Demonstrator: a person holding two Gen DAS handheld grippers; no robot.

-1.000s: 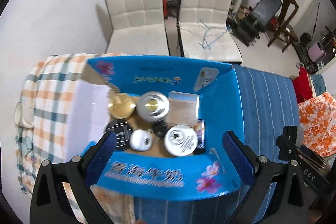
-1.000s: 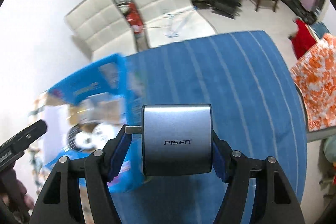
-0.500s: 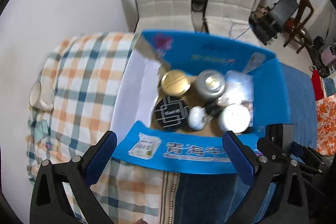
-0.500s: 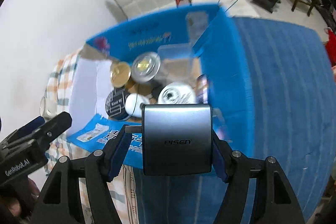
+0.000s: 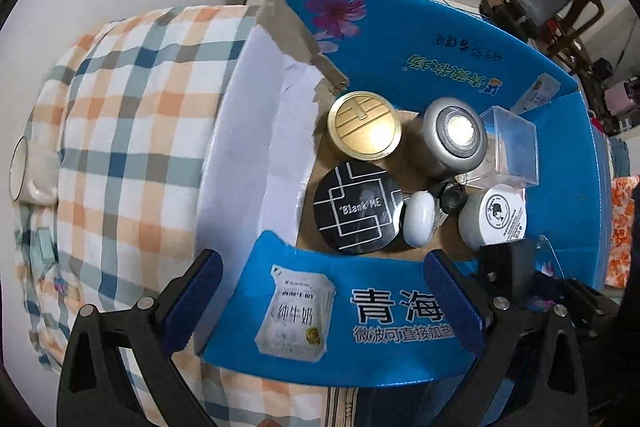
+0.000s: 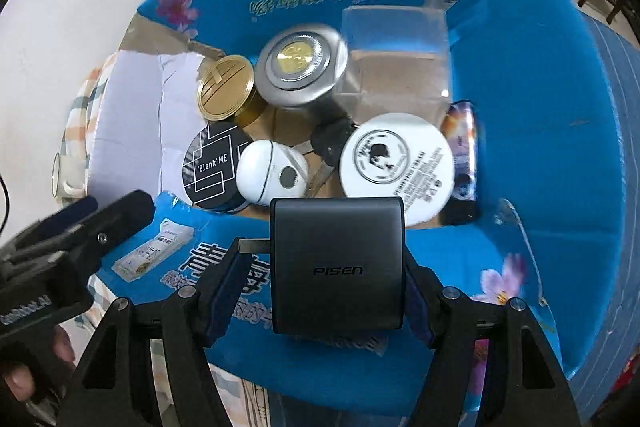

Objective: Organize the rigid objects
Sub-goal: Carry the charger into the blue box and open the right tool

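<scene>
Moved since earlier: right gripper [image 6: 336, 267] now over the near flap of the blue box [image 6: 552, 131], up from over the blue striped cloth a second ago; box contents larger and nearer in both views.
Right gripper: clamped on the dark grey PISEN charger [image 6: 337, 265], blue pads pressed to both sides, plug prongs pointing left past the left finger.
Charger position: just above the box's near flap, short of the white round tin [image 6: 396, 163] directly ahead.
Left gripper [image 5: 320, 303]: spread wide, nothing between the fingers, near flap of the box between them.
Ahead of left gripper: black "Blank ME" compact [image 5: 358, 205], white pebble-shaped case [image 5: 419, 217] just right of it, gold-lidded tin [image 5: 365, 125] and silver jar [image 5: 456, 135] farther on, clear plastic case [image 5: 508, 147] at far right.
Left of box: checked cloth [image 5: 120, 131], white cup [image 5: 28, 175] at its edge.
</scene>
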